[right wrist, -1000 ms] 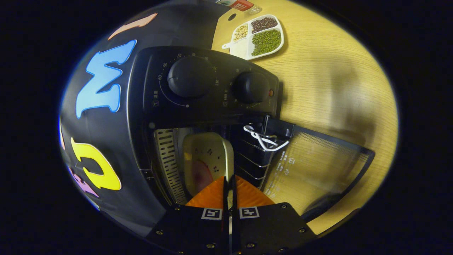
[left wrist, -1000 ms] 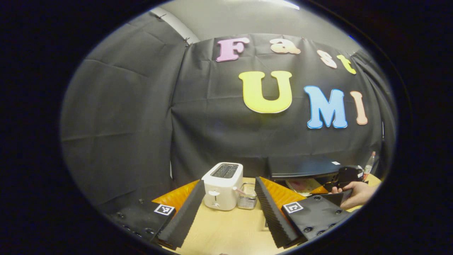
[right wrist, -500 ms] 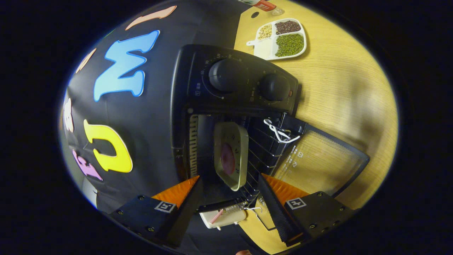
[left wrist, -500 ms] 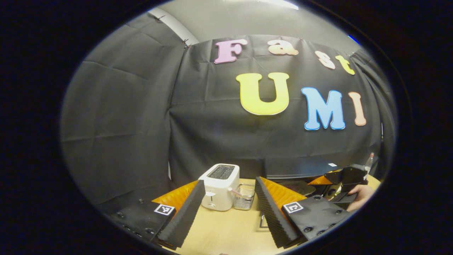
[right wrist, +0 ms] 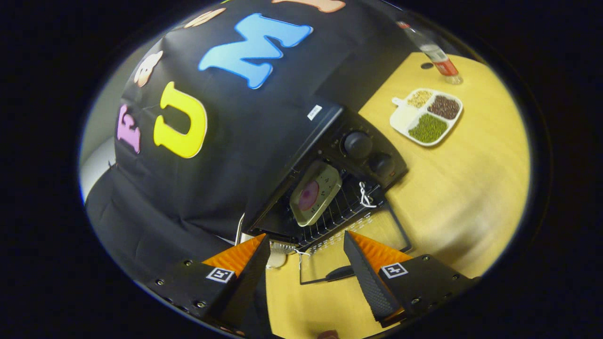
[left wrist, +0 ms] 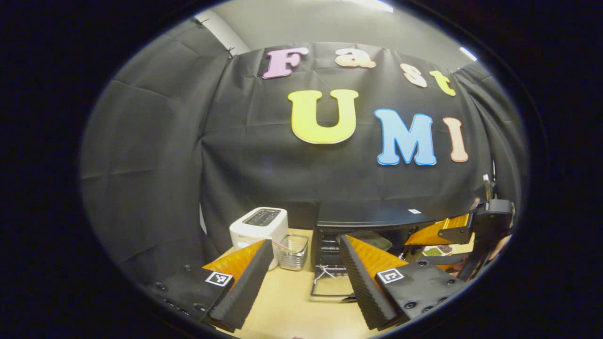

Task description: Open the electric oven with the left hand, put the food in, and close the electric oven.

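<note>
Two grippers are in hand and both stand with fingers spread apart, holding nothing. Proceeding left to right in the left gripper view: a white toaster [left wrist: 258, 227] of smooth rounded casing stands at the far left of the wooden table [left wrist: 287, 306], with a small wire basket [left wrist: 293, 252] just beside it. The left gripper [left wrist: 301, 275] hangs above the table in front of these, its ribbed, wedge-shaped pads facing each other across a wide gap. Further right sits the electric oven [left wrist: 372, 226], a dark boxy appliance against the cloth wall, its glass door [left wrist: 330, 286] dropped flat toward the table. At the far right the right gripper [left wrist: 454, 233] is held up beside the oven. In the right gripper view, its own fingers frame the oven mouth: the food sits inside on the wire rack [right wrist: 330, 219], a pale rounded tray [right wrist: 314, 193] with a pinkish piece at its centre. To the right lie two round control knobs [right wrist: 370, 153], then a white divided dish [right wrist: 426, 117] of beans and grains, and a bottle [right wrist: 435, 56] near the table's far edge. Assessment: the loading step appears complete, which would explain the right gripper standing clear and empty. The door remains to be shut; the left gripper's wide stance suits reaching for the door's front edge or handle.
</note>
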Tool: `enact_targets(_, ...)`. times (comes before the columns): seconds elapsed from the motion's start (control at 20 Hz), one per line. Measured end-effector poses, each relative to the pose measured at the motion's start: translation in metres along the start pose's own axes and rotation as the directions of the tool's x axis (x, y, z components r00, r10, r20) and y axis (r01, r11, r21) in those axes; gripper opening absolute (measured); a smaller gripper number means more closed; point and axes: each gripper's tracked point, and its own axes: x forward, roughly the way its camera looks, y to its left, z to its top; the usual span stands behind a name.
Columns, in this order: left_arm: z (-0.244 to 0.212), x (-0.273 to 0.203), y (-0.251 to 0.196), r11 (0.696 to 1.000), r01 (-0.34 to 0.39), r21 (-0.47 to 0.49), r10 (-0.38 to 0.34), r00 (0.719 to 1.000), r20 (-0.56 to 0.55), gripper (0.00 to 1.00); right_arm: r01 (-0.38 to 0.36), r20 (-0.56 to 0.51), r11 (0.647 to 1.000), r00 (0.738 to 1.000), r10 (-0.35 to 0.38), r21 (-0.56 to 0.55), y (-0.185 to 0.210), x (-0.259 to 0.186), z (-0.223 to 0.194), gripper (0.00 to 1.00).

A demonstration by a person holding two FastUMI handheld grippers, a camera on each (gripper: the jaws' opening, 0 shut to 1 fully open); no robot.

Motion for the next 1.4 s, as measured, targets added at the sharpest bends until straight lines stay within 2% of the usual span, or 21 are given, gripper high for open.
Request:
enact_targets(0.2,-0.019,0.0,-0.033,0.999,0.052,-0.014,-0.052,0.998,-0.035,0.96,0.041,0.057,0.976,0.998,-0.029,-0.214,-0.022,-0.046,0.019,0.97)
enact_targets(0.3,-0.034,-0.002,-0.045,0.997,0.072,-0.018,-0.073,0.995,-0.068,0.92,0.082,0.091,0.944,0.994,-0.056,-0.32,-0.037,-0.066,0.029,0.97)
enact_targets(0.35,-0.044,-0.002,-0.051,0.997,0.08,-0.02,-0.082,0.993,-0.087,0.96,0.105,0.107,0.925,0.992,-0.07,-0.365,-0.044,-0.076,0.034,0.97)
enact_targets(0.4,-0.053,-0.002,-0.056,0.996,0.09,-0.024,-0.092,0.99,-0.104,0.92,0.125,0.124,0.908,0.989,-0.081,-0.4,-0.049,-0.086,0.039,0.97)
enact_targets(0.45,-0.062,-0.002,-0.063,0.995,0.1,-0.026,-0.103,0.987,-0.122,0.92,0.142,0.143,0.891,0.986,-0.088,-0.431,-0.053,-0.097,0.043,0.97)
enact_targets(0.5,-0.072,-0.003,-0.069,0.993,0.111,-0.024,-0.114,0.983,-0.145,1.0,0.159,0.164,0.875,0.982,-0.093,-0.457,-0.057,-0.105,0.048,0.98)
enact_targets(0.6,-0.095,-0.002,-0.078,0.992,0.128,-0.005,-0.127,0.973,-0.193,0.97,0.188,0.194,0.844,0.976,-0.101,-0.502,-0.063,-0.121,0.053,0.98)
enact_targets(0.7,-0.119,-0.001,-0.087,0.99,0.144,0.007,-0.138,0.96,-0.244,0.92,0.225,0.226,0.799,0.967,-0.114,-0.558,-0.073,-0.135,0.055,0.98)
enact_targets(0.75,-0.131,0.001,-0.091,0.988,0.152,0.0,-0.146,0.952,-0.27,0.96,0.248,0.246,0.767,0.962,-0.122,-0.591,-0.075,-0.146,0.06,0.98)
enact_targets(0.85,-0.15,0.002,-0.097,0.988,0.156,-0.01,-0.152,0.938,-0.311,0.96,0.284,0.279,0.709,0.952,-0.127,-0.645,-0.081,-0.164,0.064,0.98)
enact_targets(1.0,-0.181,0.013,-0.104,0.985,0.17,0.012,-0.153,0.914,-0.375,0.96,0.325,0.344,0.664,0.933,-0.109,-0.673,-0.081,-0.18,0.073,0.98)
enact_targets(1.2,-0.215,0.025,-0.115,0.983,0.181,0.001,-0.161,0.874,-0.458,0.96,0.412,0.405,0.619,0.9,-0.162,-0.669,-0.097,-0.202,0.088,0.98)
enact_targets(1.25,-0.221,0.027,-0.117,0.983,0.183,0.0,-0.161,0.866,-0.473,0.92,0.432,0.419,0.607,0.891,-0.173,-0.667,-0.101,-0.203,0.091,0.98)
enact_targets(1.3,-0.226,0.029,-0.121,0.982,0.186,-0.003,-0.164,0.856,-0.49,0.96,0.449,0.431,0.597,0.883,-0.184,-0.665,-0.104,-0.207,0.094,0.98)
enact_targets(1.4,-0.235,0.035,-0.127,0.981,0.196,-0.008,-0.172,0.842,-0.511,0.96,0.47,0.445,0.586,0.873,-0.2,-0.659,-0.108,-0.212,0.097,0.98)
